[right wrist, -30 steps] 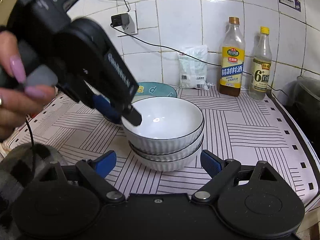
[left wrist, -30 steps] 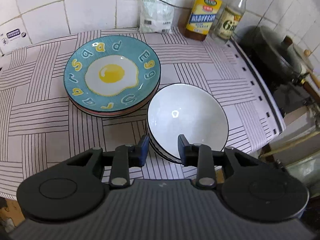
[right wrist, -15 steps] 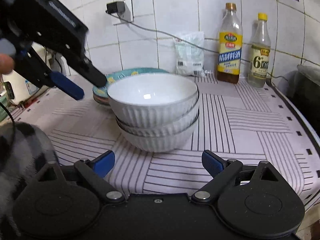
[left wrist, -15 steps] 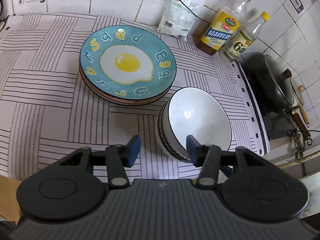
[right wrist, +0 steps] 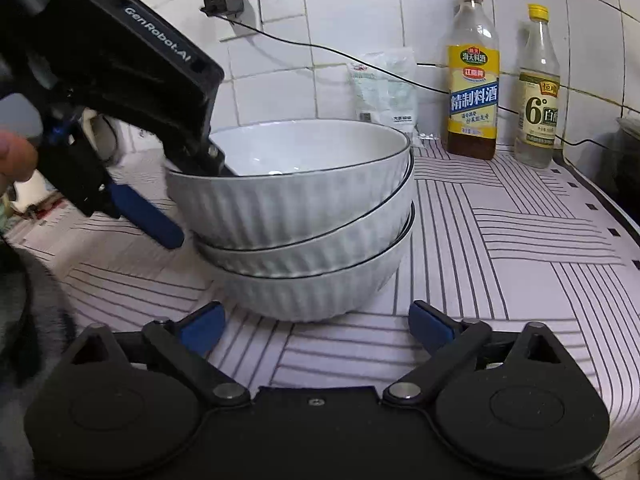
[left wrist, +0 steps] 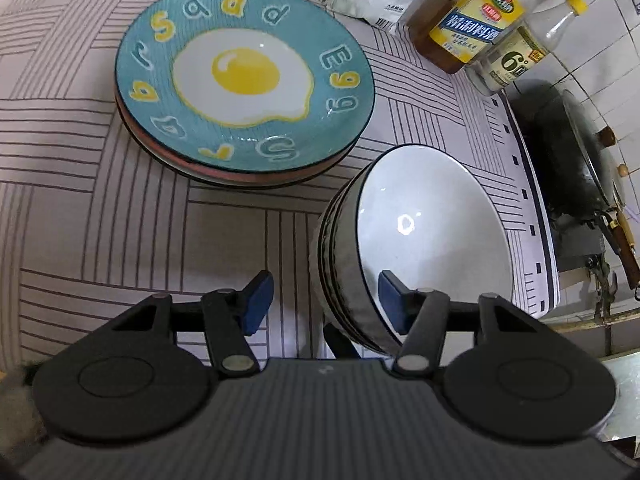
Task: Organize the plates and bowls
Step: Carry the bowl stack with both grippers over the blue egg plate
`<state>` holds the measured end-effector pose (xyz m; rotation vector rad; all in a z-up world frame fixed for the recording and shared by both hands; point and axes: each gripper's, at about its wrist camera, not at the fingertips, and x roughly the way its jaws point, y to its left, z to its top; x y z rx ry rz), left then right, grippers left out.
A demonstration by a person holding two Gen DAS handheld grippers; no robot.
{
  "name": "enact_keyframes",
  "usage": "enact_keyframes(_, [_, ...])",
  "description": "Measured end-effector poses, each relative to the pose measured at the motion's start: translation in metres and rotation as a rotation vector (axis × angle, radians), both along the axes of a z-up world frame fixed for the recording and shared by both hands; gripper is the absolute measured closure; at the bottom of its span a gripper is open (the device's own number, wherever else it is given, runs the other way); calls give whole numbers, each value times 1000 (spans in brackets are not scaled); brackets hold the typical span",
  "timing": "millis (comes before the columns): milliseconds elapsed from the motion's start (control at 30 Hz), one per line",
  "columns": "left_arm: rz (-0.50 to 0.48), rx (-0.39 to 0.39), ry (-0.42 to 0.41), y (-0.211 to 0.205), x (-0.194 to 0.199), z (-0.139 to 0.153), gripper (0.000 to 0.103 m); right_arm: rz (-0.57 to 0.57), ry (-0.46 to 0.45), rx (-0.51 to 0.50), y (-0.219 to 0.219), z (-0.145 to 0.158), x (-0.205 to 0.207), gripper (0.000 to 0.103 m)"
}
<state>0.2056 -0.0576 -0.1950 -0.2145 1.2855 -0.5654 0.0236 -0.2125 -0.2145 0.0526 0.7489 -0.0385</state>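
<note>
A stack of three white ribbed bowls (right wrist: 304,216) stands on the striped cloth; it also shows in the left wrist view (left wrist: 424,236). My left gripper (left wrist: 326,298) is open and straddles the near rim of the top bowl, one finger inside, one outside. In the right wrist view the left gripper (right wrist: 188,200) sits at the stack's left rim. My right gripper (right wrist: 316,324) is open and empty, just in front of the bottom bowl. A stack of plates topped by a teal fried-egg plate (left wrist: 244,80) lies to the left rear of the bowls.
Two bottles (right wrist: 472,76) (right wrist: 538,92) and a white packet (right wrist: 384,88) stand by the tiled wall. A dark wok (left wrist: 576,156) sits on the stove past the counter's right edge. A cable runs along the wall.
My left gripper has dropped closer, opened wider and now spans the top bowl's rim. My right gripper has moved nearer to the stack's base.
</note>
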Motion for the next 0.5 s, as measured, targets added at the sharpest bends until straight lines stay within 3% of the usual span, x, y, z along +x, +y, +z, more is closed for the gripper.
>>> enact_keyframes(67, [7, -22, 1, -1, 0, -4, 51, 16, -10, 5, -2, -2, 4, 1])
enact_keyframes(200, [2, -67, -5, -1, 1, -7, 64, 57, -37, -2, 0, -4, 8, 1])
enact_keyframes(500, [-4, -76, -35, -4, 1, -6, 64, 92, -64, 13, 0, -6, 21, 0])
